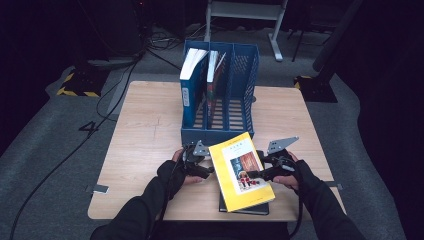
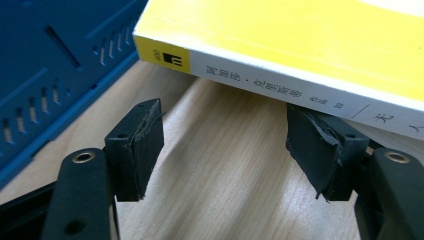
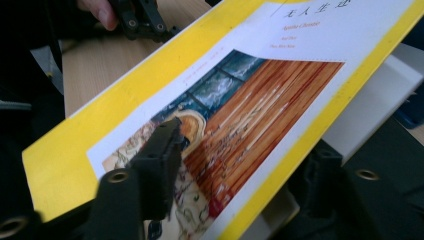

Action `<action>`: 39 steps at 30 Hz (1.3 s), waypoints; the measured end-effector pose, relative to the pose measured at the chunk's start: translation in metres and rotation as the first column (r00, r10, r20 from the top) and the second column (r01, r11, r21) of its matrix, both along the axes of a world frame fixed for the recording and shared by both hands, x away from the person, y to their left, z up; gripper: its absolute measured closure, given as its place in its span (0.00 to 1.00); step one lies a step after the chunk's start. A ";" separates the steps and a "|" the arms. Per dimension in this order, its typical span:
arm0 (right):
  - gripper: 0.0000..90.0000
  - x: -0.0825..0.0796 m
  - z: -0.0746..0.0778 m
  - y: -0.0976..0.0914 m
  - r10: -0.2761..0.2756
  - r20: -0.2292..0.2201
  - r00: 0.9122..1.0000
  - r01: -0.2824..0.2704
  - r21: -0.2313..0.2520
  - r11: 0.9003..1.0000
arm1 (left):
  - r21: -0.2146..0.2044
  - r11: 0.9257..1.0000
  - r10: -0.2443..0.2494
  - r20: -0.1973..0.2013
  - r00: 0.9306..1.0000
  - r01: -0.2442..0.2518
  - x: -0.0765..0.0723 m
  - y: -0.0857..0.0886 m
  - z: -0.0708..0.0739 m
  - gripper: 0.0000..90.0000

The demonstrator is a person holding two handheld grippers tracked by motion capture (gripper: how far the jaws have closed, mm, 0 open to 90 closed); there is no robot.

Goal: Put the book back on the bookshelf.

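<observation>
Yellow book sitting near the front edge of the counter, on top of a dark book that peeks out underneath at the near end. Tilted a bit, spine side toward the left, cover picture facing up. White spine with black print seen close up in the left gripper view, lifted off the wood there.

Right gripper coming in from the right edge of the book, one jaw lying on the cover picture, the other under the yellow edge. Straddling the cover for sure, but can't tell if the pads are really pressing, so calling it not clamped yet. Left gripper at the spine side, jaws apart with bare wood between them, right-hand pad just under the spine, possibly touching. Nothing gripped there, so open. Gloved hand on each one, dark sleeves coming in from the bottom.

Just behind the book, a blue file rack standing upright in the middle of the counter, with a blue-spined book in the left slot and another book leaning in the next slot.

Counter itself: light wood grain, rounded corners, pretty scuff-free. Around it, grey carpet floor, black cables trailing off to the left, a black-and-yellow striped base back there, white frame legs at the far end. Rest of the room very dark.
</observation>
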State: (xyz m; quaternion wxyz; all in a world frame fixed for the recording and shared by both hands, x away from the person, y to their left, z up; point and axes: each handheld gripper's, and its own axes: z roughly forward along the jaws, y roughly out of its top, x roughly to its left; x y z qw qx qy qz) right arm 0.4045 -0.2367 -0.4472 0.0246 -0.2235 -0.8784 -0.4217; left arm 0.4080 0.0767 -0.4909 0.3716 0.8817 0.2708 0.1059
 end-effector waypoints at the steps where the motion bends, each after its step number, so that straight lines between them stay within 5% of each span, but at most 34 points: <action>1: 0.63 0.001 -0.001 0.000 0.007 -0.003 1.000 -0.006 0.024 1.000 | -0.005 1.000 0.000 -0.003 1.000 0.000 0.001 0.001 0.000 0.36; 6: 0.81 -0.005 0.004 -0.006 0.009 0.018 1.000 -0.011 0.120 0.993 | -0.032 0.999 -0.009 -0.014 1.000 0.009 0.001 0.005 0.003 0.44; 18: 0.86 -0.028 0.018 -0.009 -0.002 0.132 0.991 -0.021 0.175 0.984 | -0.117 0.993 0.011 -0.004 1.000 -0.012 -0.002 0.008 0.017 0.45; 22: 0.86 -0.033 0.023 -0.011 -0.007 0.154 0.988 -0.022 0.186 0.982 | -0.131 0.991 0.016 0.045 0.999 -0.010 -0.006 0.010 0.029 0.49; 28: 0.87 -0.038 0.032 -0.019 -0.022 0.198 0.980 -0.027 0.241 0.970 | -0.188 0.982 0.023 0.100 0.995 -0.004 -0.010 0.009 0.056 0.55; 37: 0.86 -0.044 0.037 -0.023 -0.021 0.241 0.970 -0.044 0.264 0.963 | -0.251 0.968 0.017 0.086 0.996 0.005 0.000 0.003 0.064 0.65; 39: 0.86 -0.046 0.037 -0.023 -0.012 0.253 0.967 -0.058 0.268 0.962 | -0.281 0.960 0.006 0.069 0.998 0.014 0.004 0.002 0.067 0.67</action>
